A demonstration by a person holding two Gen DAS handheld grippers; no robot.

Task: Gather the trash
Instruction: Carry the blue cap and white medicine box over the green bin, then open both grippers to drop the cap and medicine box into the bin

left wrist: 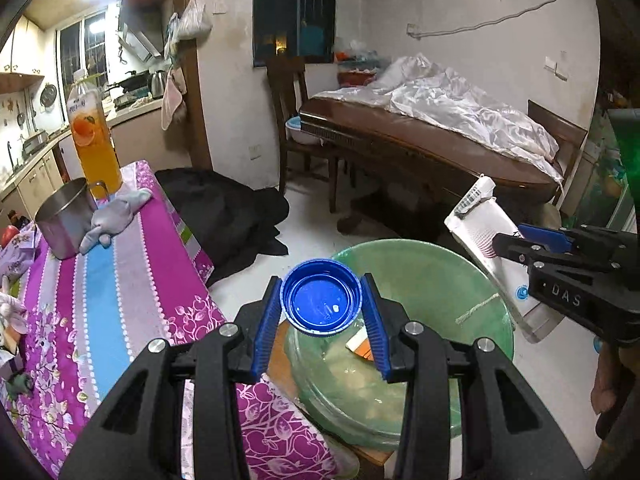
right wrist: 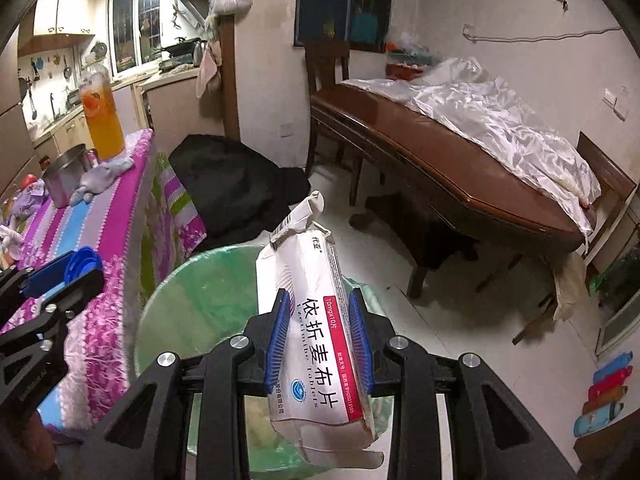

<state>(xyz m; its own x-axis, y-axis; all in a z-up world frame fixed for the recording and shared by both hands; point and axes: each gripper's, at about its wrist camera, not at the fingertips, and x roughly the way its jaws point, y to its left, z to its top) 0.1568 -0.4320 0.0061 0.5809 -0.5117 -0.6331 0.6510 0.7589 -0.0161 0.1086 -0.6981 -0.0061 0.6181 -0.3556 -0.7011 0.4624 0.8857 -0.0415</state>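
Note:
My left gripper [left wrist: 321, 304] is shut on a blue bottle cap [left wrist: 321, 305], open side facing the camera, held over the near rim of a green plastic bin [left wrist: 432, 276] lined with a bag. My right gripper [right wrist: 319, 332] is shut on a crumpled white medicine box [right wrist: 308, 280] with red stripe and Chinese print, held above the same bin [right wrist: 192, 304]. The right gripper [left wrist: 520, 246] with the box [left wrist: 484, 232] shows at the right of the left wrist view. The left gripper [right wrist: 60, 276] with the cap [right wrist: 82, 264] shows at the left of the right wrist view. Scraps lie inside the bin.
A table with a purple striped cloth [left wrist: 100, 292] stands left of the bin, bearing a steel mug [left wrist: 66, 220], a grey rag [left wrist: 116, 216] and an orange drink bottle [left wrist: 94, 140]. A black bag [left wrist: 228, 216] lies on the floor. A wooden table with white sheeting [left wrist: 440, 120] stands behind.

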